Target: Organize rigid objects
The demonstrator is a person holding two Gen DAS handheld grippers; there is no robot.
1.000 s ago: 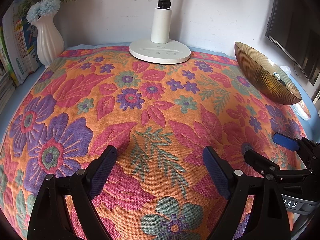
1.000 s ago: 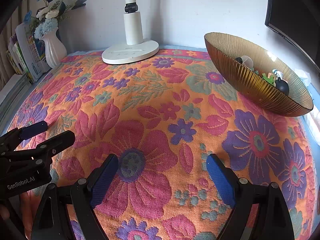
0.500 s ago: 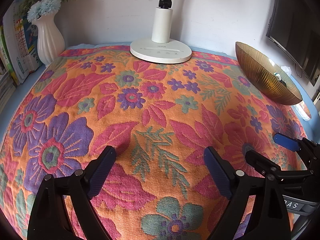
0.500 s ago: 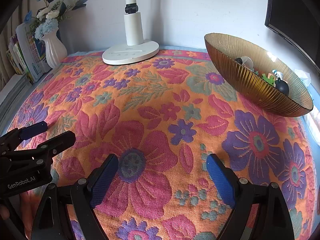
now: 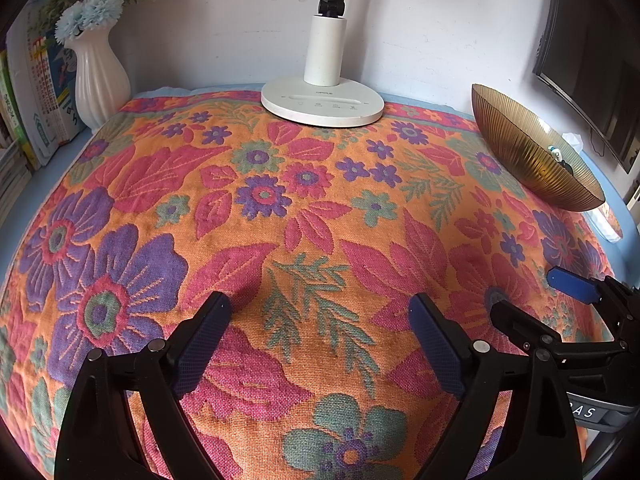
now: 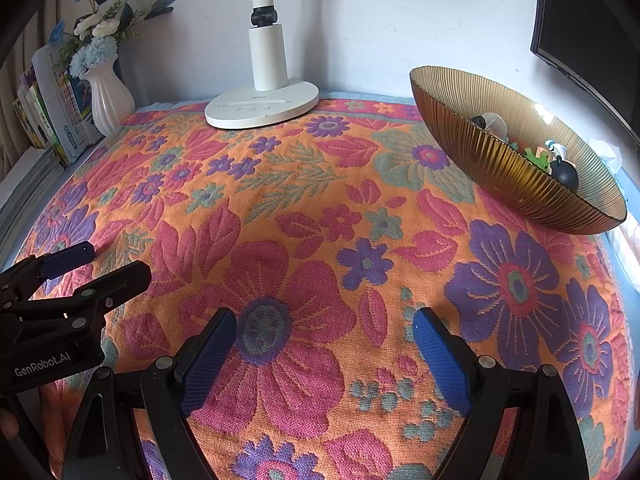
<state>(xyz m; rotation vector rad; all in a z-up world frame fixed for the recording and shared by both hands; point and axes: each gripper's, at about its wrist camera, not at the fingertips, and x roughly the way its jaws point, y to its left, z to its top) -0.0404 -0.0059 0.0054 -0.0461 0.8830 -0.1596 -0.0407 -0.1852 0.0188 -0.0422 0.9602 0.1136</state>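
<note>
looking from your left wrist: your left hand-held gripper [image 5: 318, 322] hangs over the floral cloth [image 5: 280, 220] with its jaws spread wide and nothing between the blue pads; no pad touches the cloth.
right side of that view: your right hand-held gripper [image 5: 532, 296] comes in from the right edge, also released, empty, just beside the left one.
far edge of the counter: a white lamp base [image 5: 322, 102] stands on the cloth against the wall, and a white vase [image 5: 100, 80] with pale flowers stands at the back left, beside upright books [image 5: 36, 92].
task's things, left view: the amber ribbed bowl [image 5: 528, 152] sits on the cloth at the back right, well apart from both grippers; you can only make out a small bit of its contents over the rim.
looking from your right wrist: your right hand-held gripper [image 6: 324, 334] is released, jaws wide, bare cloth between the pads.
left side of that view: your left hand-held gripper [image 6: 116, 262] reaches in from the left edge, open and empty, with part of your hand [image 6: 8, 426] showing low down.
task's things, right view: small rigid objects [image 6: 556, 164] lie inside the bowl [image 6: 500, 172], among them a dark round piece, a green piece and a pale one; the open cloth between bowl and grippers carries nothing else.
upper right corner: a dark screen [image 6: 592, 36] hangs on the wall above the bowl.
</note>
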